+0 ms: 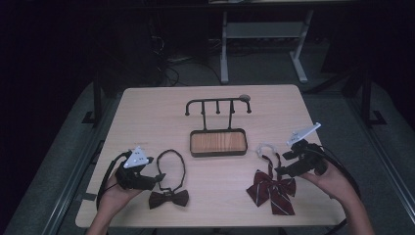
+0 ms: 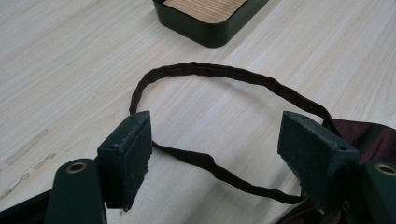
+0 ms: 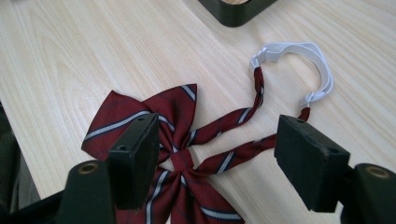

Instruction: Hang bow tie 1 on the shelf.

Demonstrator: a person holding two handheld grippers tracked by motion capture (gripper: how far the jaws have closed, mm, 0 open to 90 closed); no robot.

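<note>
A person seated at the near edge of a pale wooden table (image 1: 147,112) holds a pair of tongs in each hand, both released and gripping nothing. The left gripper (image 1: 159,177) hovers at the near left, its jaws spread wide over the thin strap loop (image 2: 210,72) of a dark brown bow tie (image 1: 169,198), which lies flat on the table just to the right of that hand. In the left gripper view the strap curves between and beyond the two jaw pads without touching either.

The right gripper (image 1: 281,164) is poised at the near right above a dark red striped bow tie (image 1: 272,191), whose knot (image 3: 182,159) sits between the parted jaws in the right gripper view. The red tie's two striped tails run away from the knot to a white elastic band (image 3: 317,65) lying farther off on the table.

At the centre of the table, beyond both ties, stands a black hook rack (image 1: 218,104) on a wood-lined tray base (image 1: 218,142).
</note>
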